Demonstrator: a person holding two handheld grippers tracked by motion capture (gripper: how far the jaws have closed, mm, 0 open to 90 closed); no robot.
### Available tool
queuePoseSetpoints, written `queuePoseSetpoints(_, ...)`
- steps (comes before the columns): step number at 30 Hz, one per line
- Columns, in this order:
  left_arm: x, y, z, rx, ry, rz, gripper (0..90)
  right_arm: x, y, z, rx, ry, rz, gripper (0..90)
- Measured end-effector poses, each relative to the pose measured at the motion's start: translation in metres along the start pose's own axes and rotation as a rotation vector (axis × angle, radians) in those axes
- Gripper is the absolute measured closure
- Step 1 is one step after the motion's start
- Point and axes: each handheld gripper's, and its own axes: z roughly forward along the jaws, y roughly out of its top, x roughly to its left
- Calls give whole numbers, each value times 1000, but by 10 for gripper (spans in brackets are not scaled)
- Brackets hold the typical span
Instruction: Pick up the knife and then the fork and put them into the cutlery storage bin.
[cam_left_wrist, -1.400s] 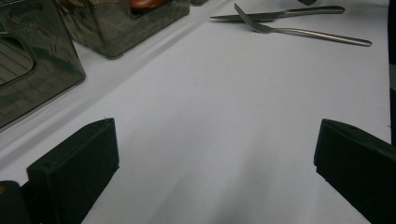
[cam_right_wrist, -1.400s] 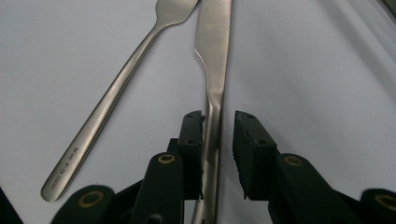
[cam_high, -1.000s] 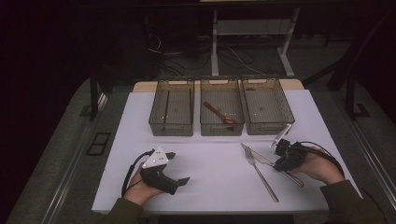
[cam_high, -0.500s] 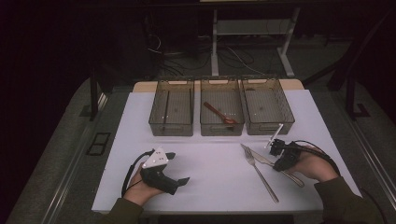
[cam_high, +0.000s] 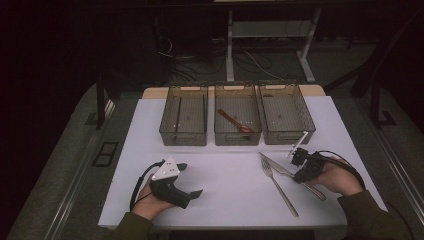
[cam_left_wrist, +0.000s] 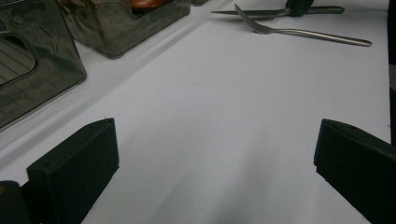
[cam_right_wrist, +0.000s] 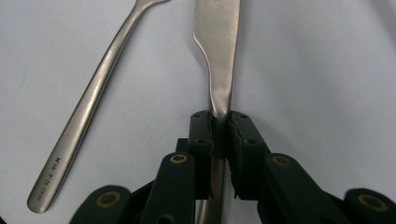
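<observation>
Lying flat on the white table (cam_high: 220, 200), the knife (cam_right_wrist: 219, 56) points its blade away from the right gripper (cam_right_wrist: 220, 123), whose two black jaws have just been closing and now pinch the narrow neck of the knife where blade meets handle, the handle running back under the gripper. In the high view the knife (cam_high: 280, 169) sits at the table's right side, in front of the rightmost bin (cam_high: 305, 120). Just beside it, to its left and not touching, lies a fork (cam_right_wrist: 88, 112). Three grey bins stand in a row farther back; the middle bin (cam_high: 221, 131) holds a brown utensil (cam_high: 234, 121). The left gripper (cam_high: 192, 182) rests on the table's left side, jaws wide apart with nothing between them.
</observation>
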Motion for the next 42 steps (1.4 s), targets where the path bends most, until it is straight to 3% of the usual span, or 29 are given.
queuePoseSetpoints(12,0,0,0,0,-1,0,0,-16,-17,-12,-131,28,64,793)
queuePoseSetpoints(21,0,0,0,0,-1,0,0,-30,-31,-23,-266,38,120,795)
queuePoseSetpoints(35,0,0,-1,-3,0,-2,0,-42,-50,-35,-477,30,218,795)
queuePoseSetpoints(42,0,0,-1,-5,0,-4,0,-46,-56,-41,-581,11,243,795)
